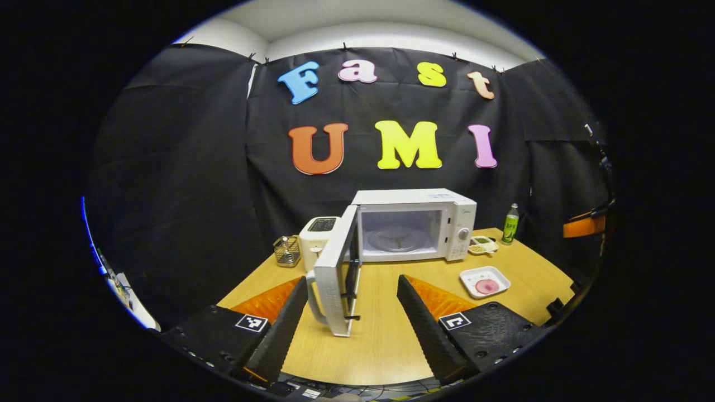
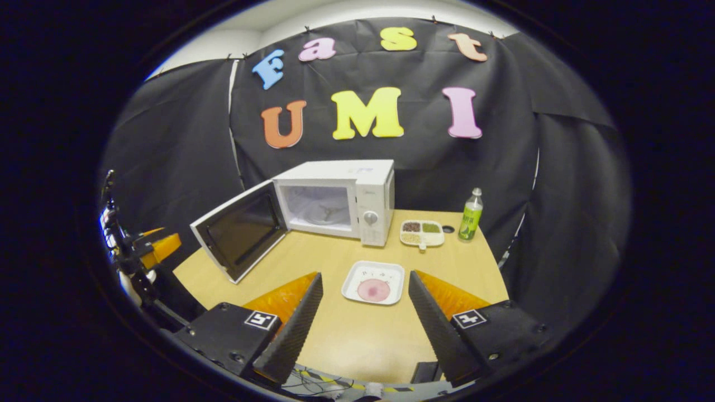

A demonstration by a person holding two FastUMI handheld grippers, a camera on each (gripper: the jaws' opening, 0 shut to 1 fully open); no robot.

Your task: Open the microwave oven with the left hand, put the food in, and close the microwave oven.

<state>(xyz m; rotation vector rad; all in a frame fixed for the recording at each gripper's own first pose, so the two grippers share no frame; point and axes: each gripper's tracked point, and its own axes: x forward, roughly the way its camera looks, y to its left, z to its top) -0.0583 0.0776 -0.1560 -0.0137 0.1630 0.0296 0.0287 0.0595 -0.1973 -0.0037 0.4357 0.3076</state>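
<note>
With the microwave door swung wide, step 1 reads as done. My left gripper is spread wide, holding nothing; the door's edge and handle sit between its fingers w/o contact that I can confirm. My right gripper is also wide and empty, lined up on the food tray, which rests on the table in front of the oven, near its control side. Cavity is empty apart from the turntable. Remaining, as I judge it: grip tray w/ right, load it into the cavity, withdraw, then shut the door w/ left. Roughly a third complete.
</note>
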